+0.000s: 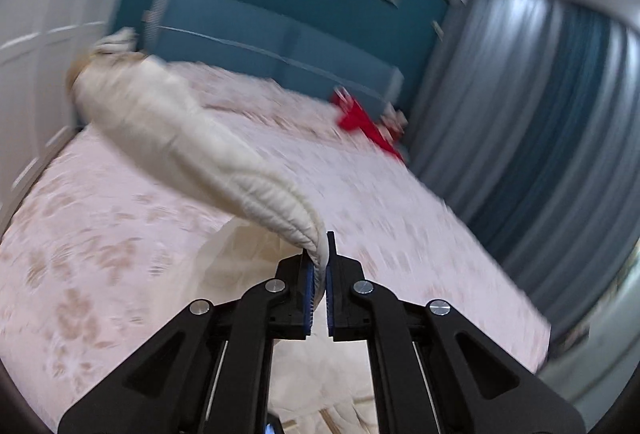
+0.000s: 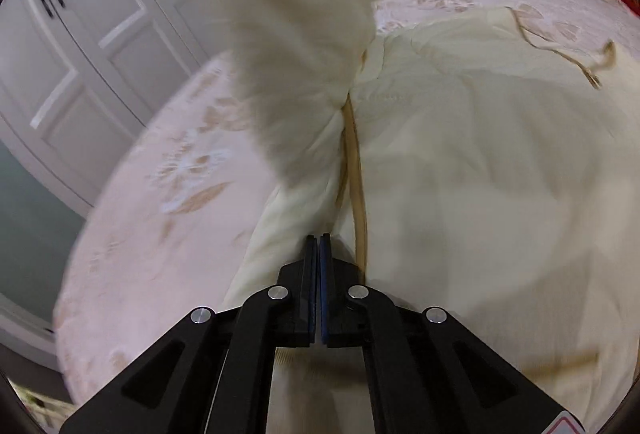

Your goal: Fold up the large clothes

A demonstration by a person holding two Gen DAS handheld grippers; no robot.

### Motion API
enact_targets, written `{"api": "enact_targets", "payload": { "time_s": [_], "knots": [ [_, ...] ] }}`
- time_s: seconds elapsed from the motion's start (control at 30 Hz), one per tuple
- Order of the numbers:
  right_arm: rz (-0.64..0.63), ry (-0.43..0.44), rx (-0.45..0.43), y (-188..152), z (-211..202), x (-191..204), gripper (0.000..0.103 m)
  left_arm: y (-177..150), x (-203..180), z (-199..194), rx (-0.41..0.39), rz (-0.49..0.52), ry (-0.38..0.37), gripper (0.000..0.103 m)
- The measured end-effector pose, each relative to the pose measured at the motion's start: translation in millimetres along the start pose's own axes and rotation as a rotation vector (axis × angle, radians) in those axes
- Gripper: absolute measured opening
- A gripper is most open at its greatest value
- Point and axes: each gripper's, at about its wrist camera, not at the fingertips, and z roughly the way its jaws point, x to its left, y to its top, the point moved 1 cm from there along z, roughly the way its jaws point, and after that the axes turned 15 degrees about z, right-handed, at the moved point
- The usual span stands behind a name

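One cream jacket (image 2: 460,153) on bed (image 1: 100,234), cuff (image 1: 316,250) pinched in left gripper (image 1: 319,254); right gripper (image 2: 319,246) closed, contents unclear.

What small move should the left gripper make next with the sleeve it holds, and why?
Probably carry it across and lower it onto the jacket body. The left gripper is shut on the ribbed cuff, and the sleeve hangs lifted above the bed, not yet folded in. The right gripper looks shut at the jacket's edge.

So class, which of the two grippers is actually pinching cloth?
The left gripper: the cream jacket's ribbed cuff sits between its fingers. The right gripper is shut on nothing.
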Motion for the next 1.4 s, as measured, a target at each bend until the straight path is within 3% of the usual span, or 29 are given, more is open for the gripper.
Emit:
{"api": "enact_targets", "payload": {
  "time_s": [0.17, 0.3, 0.53, 0.6, 0.67, 0.73, 0.8, 0.9, 1.03, 1.1, 1.17, 1.23, 1.27, 1.33, 1.4],
  "knots": [
    [0.132, 0.033, -0.029, -31.0, -77.3, -60.3, 0.002, -38.6, -63.1, 72.3, 0.141, 0.07, -0.078, 0.003],
    [0.186, -0.049, -0.077, -47.8, -139.0, -118.5, 0.006, -91.6, -96.9, 127.1, 0.262, 0.077, -0.108, 0.003],
    [0.264, -0.188, -0.172, -43.6, -204.1, -192.9, 0.012, -183.4, -136.6, 196.3, 0.465, 0.119, -0.041, 0.008],
    [0.278, -0.219, -0.212, -35.7, -214.9, -204.8, 0.016, -196.8, -132.0, 194.4, 0.463, 0.065, -0.05, 0.016],
    [0.302, -0.231, -0.246, -25.4, -223.9, -216.1, 0.025, -200.1, -125.0, 175.6, 0.415, 0.004, -0.069, 0.034],
    [0.329, -0.225, -0.284, -13.4, -233.2, -227.7, 0.036, -203.1, -116.4, 148.2, 0.329, -0.061, -0.075, 0.067],
    [0.352, -0.22, -0.32, 4.7, -239.9, -237.3, 0.042, -206.9, -92.1, 102.3, 0.2, -0.189, -0.094, 0.078],
    [0.396, -0.189, -0.36, 27.2, -249.7, -256.5, 0.061, -225.9, -41.0, 59.8, 0.145, -0.393, -0.052, 0.081],
    [0.502, -0.179, -0.381, 50.7, -244.3, -277.3, 0.062, -273.2, 38.8, 31.2, 0.137, -0.693, 0.077, 0.079],
    [0.519, -0.196, -0.392, 65.6, -238.4, -281.6, 0.062, -291.0, 64.5, 25.1, 0.118, -0.815, 0.094, 0.075],
    [0.503, -0.212, -0.389, 76.6, -231.7, -280.3, 0.047, -302.8, 86.1, 24.9, 0.096, -0.898, 0.112, 0.066],
    [0.472, -0.248, -0.356, 87.4, -223.4, -271.7, 0.012, -310.0, 98.3, 29.6, 0.105, -0.946, 0.138, 0.05],
    [0.453, -0.233, -0.358, 91.5, -225.1, -267.3, 0.002, -314.3, 104.6, 34.0, 0.11, -0.978, 0.143, 0.042],
    [0.418, -0.148, -0.428, 101.1, -249.5, -252.8, 0.002, -317.1, 111.6, 38.2, 0.13, -0.991, 0.182, 0.017],
    [0.385, -0.083, -0.505, 104.8, -277.8, -241.9, 0.002, -313.2, 112.4, 32.5, 0.119, -0.963, 0.245, 0.008]
  ]
}}
